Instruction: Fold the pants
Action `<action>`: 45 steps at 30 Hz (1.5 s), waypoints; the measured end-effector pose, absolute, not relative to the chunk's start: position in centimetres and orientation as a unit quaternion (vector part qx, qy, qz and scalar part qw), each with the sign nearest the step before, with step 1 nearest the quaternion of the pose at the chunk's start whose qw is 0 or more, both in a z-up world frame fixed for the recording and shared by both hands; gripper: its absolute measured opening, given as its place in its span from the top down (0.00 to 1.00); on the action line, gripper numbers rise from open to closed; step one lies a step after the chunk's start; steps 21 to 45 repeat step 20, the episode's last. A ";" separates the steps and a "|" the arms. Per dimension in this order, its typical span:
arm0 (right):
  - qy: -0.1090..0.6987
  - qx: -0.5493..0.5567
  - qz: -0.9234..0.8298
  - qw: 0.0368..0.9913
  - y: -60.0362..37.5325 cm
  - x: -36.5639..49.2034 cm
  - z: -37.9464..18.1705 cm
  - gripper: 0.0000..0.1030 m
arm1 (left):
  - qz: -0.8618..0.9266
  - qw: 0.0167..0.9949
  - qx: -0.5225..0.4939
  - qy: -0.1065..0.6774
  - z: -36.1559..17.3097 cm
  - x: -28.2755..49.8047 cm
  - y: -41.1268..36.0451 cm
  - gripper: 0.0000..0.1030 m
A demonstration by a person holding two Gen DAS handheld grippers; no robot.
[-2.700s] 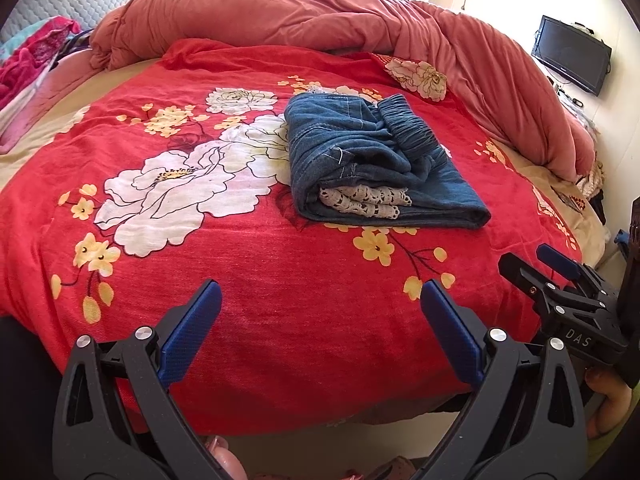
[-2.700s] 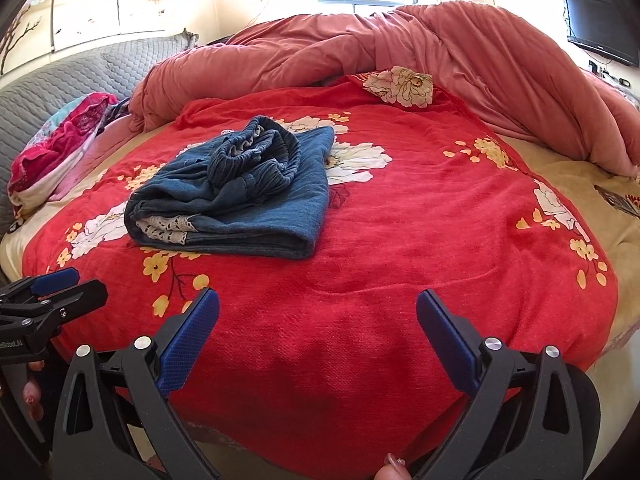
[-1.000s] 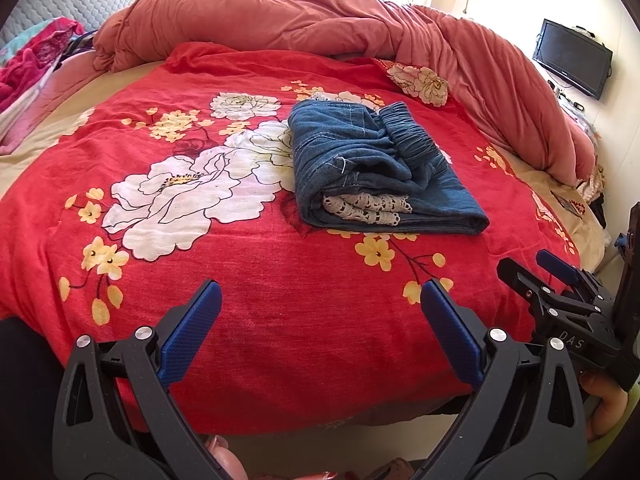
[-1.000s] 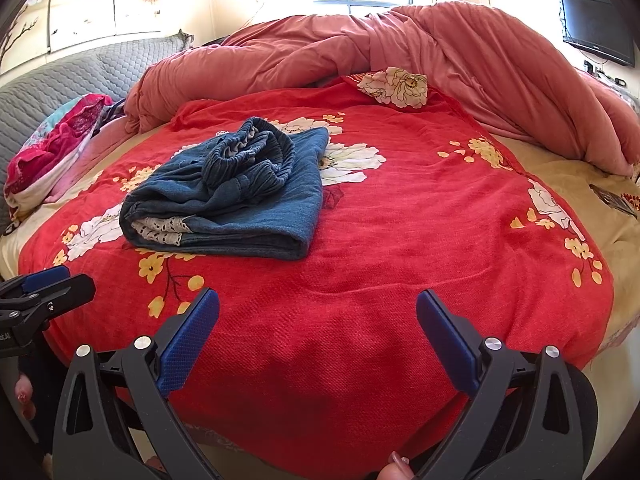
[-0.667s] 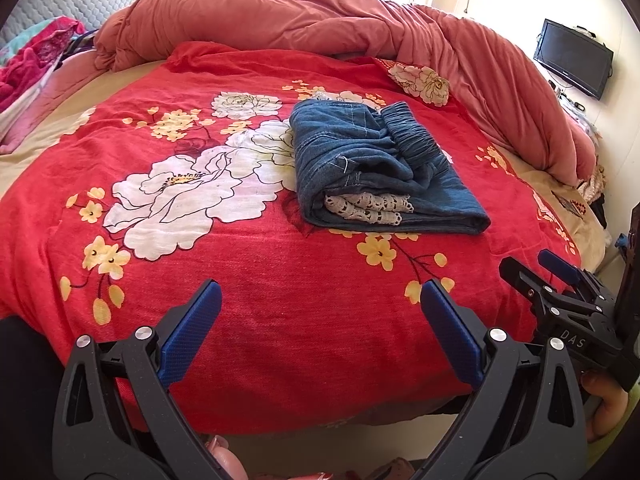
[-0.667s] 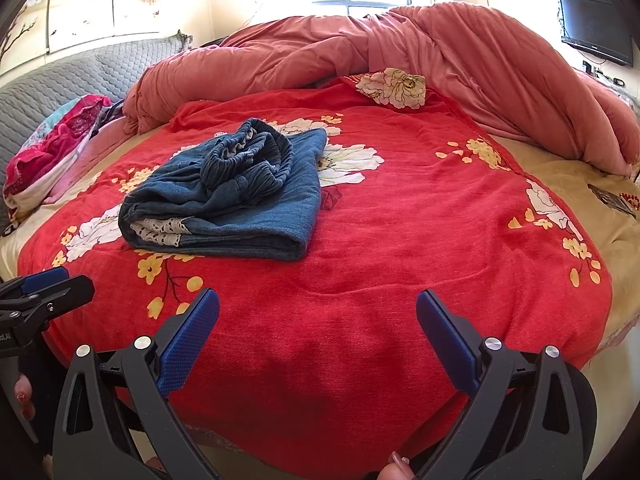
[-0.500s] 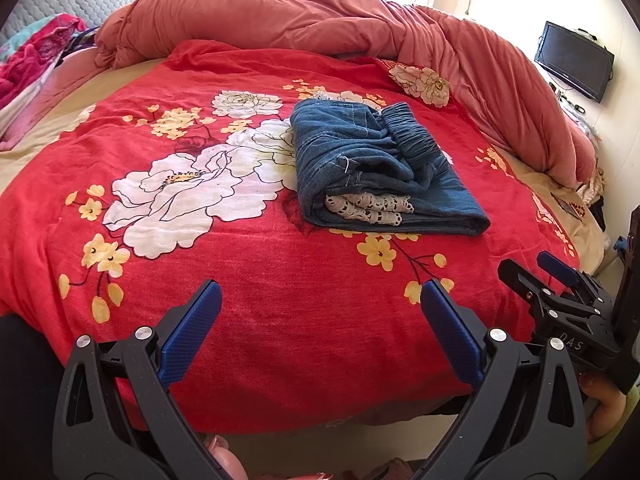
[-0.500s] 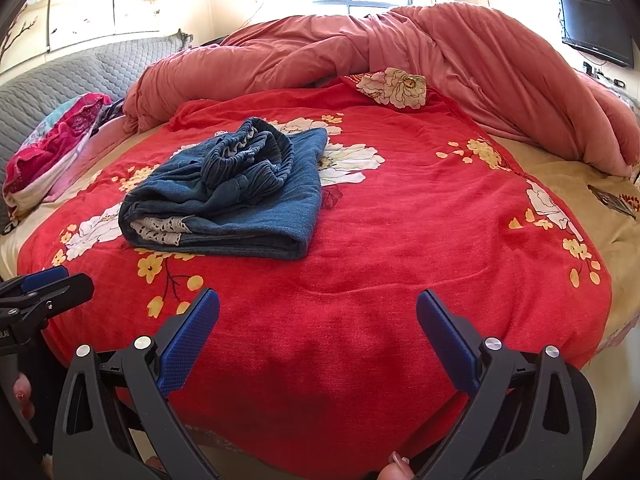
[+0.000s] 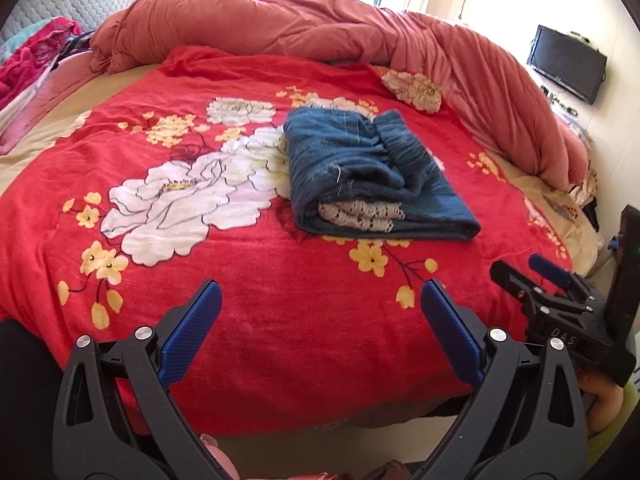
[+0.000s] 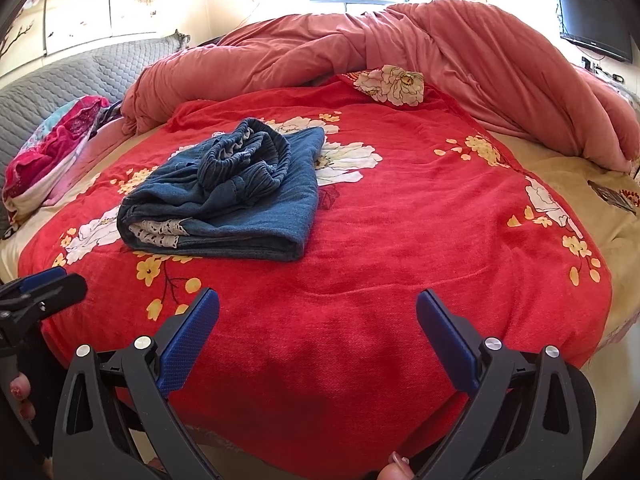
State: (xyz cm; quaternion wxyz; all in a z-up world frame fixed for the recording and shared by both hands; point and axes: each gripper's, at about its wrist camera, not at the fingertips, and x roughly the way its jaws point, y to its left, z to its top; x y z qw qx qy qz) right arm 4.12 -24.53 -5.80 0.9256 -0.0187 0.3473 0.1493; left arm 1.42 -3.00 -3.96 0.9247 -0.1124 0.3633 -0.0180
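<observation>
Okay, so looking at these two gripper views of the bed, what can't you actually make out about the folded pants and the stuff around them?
- Pants: underside and inner layers hidden by the fold itself in both views; neatness inside cannot be judged.
- Waistband: bunched, its far side hidden in the right wrist view.
- Television: small at the frame edge, screen content unreadable.
- Pink bundle: contents unclear, partly cut off by the fisheye border.
</observation>
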 end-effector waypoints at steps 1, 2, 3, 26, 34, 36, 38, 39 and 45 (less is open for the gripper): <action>0.347 -0.021 0.147 0.926 -24.6 4.2 -5.6 0.05 | -0.020 0.925 -0.115 0.362 -3.9 1.4 -2.9 0.09; 0.346 -0.022 0.145 0.927 -24.7 4.4 -5.5 0.05 | -0.020 0.925 -0.116 0.362 -3.9 1.5 -2.7 0.09; 0.346 -0.023 0.142 0.927 -24.9 4.6 -5.2 0.05 | -0.016 0.923 -0.116 0.366 -3.9 1.6 -2.5 0.09; 0.392 -0.002 -0.077 0.917 -41.9 24.5 -3.2 0.05 | 0.240 0.861 -0.189 0.407 -2.9 14.1 22.4 0.09; 0.392 -0.002 -0.077 0.917 -41.9 24.5 -3.2 0.05 | 0.240 0.861 -0.189 0.407 -2.9 14.1 22.4 0.09; 0.392 -0.002 -0.077 0.917 -41.9 24.5 -3.2 0.05 | 0.240 0.861 -0.189 0.407 -2.9 14.1 22.4 0.09; 0.392 -0.002 -0.077 0.917 -41.9 24.5 -3.2 0.05 | 0.240 0.861 -0.189 0.407 -2.9 14.1 22.4 0.09; 0.392 -0.002 -0.077 0.917 -41.9 24.5 -3.2 0.05 | 0.240 0.861 -0.189 0.407 -2.9 14.1 22.4 0.09; 0.392 -0.002 -0.077 0.917 -41.9 24.5 -3.2 0.05 | 0.240 0.861 -0.189 0.407 -2.9 14.1 22.4 0.09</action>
